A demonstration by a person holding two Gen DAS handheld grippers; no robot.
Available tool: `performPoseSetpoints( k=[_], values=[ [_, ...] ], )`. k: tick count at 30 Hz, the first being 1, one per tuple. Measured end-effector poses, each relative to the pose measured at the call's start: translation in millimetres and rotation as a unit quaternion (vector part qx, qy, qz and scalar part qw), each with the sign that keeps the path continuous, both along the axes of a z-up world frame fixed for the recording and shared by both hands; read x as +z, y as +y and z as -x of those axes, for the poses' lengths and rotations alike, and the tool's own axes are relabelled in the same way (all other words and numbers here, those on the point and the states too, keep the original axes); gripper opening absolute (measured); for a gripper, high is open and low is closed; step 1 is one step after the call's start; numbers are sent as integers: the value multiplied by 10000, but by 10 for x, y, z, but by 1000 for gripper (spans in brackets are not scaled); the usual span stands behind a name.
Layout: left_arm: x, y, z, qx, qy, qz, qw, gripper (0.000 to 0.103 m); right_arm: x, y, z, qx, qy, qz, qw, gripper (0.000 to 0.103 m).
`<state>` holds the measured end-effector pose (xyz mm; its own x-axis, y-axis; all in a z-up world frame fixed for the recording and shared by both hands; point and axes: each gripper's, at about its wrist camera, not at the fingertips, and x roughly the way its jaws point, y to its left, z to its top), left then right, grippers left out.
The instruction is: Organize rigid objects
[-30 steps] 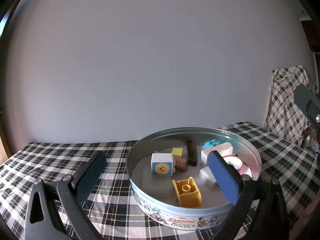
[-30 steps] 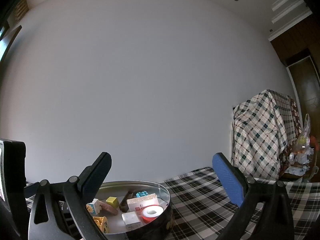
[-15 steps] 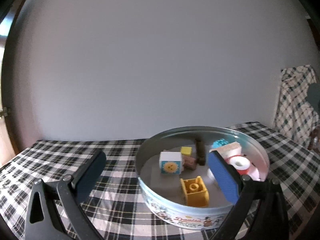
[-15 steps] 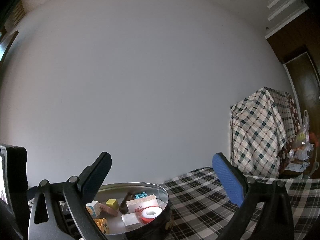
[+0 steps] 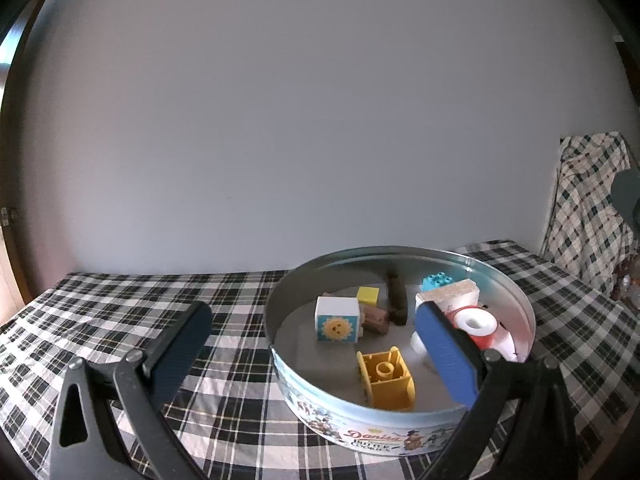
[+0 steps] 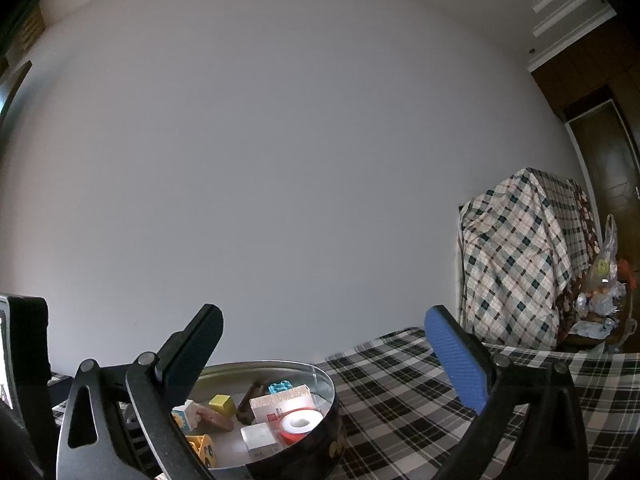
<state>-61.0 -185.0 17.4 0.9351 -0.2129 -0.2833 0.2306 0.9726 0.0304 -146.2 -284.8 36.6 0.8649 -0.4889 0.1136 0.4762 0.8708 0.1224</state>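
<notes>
Both tongs, left (image 5: 312, 354) and right (image 6: 324, 356), are hanging spread and empty above the table (image 5: 120, 320); blocks (image 5: 338, 324) are sitting inside the tin (image 5: 380, 432). Sorting looks nearly finished; probably next is withdrawing.

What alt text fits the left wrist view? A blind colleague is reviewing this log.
An open, empty left gripper hovers near a round cookie tin on a plaid tablecloth. The tin holds toy blocks, including a sun-face cube and a yellow brick, plus a tape roll.
</notes>
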Motion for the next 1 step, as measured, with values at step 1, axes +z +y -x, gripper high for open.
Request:
performPoseSetpoints(
  k=[1],
  values=[
    [1,-5,1,-9,0,1,10000,103,-1,-3,1,-3,3,-6,10000,102]
  ],
)
